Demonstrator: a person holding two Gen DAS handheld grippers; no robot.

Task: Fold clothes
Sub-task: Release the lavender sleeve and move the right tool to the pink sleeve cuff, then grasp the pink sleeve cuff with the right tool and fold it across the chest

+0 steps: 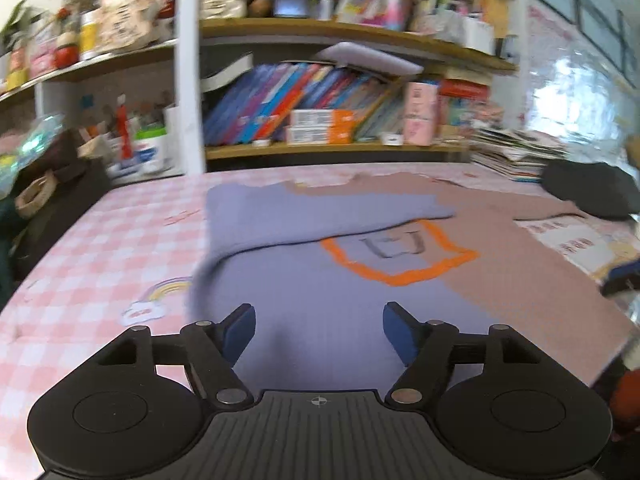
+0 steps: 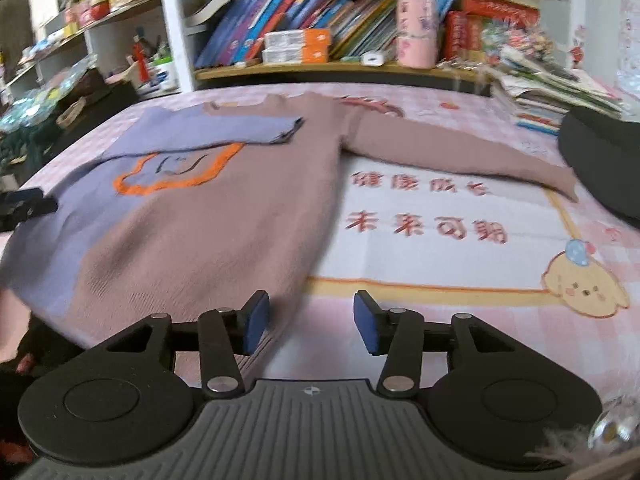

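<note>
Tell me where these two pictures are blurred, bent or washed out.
Left wrist view: motion smear on the sweater's left edge and the shelves, which bow from fisheye; the window at right is washed out. Right wrist view: soft throughout, the sweater's brown side fuzzy, printed characters on the sheet still legible, corners black.

The pink checked bed cover [image 2: 440, 216] carries two lines of red Chinese characters, at about 1 o'clock from the right gripper [image 2: 311, 322]. The lower line reads 未来可期; the upper line is blurred, perhaps 健康成长. On the sweater [image 1: 360, 280], inside an orange outline [image 1: 400, 256], dark marks look like letters but cannot be read. The book spines [image 2: 304, 16] on the shelf are too blurred.
</note>
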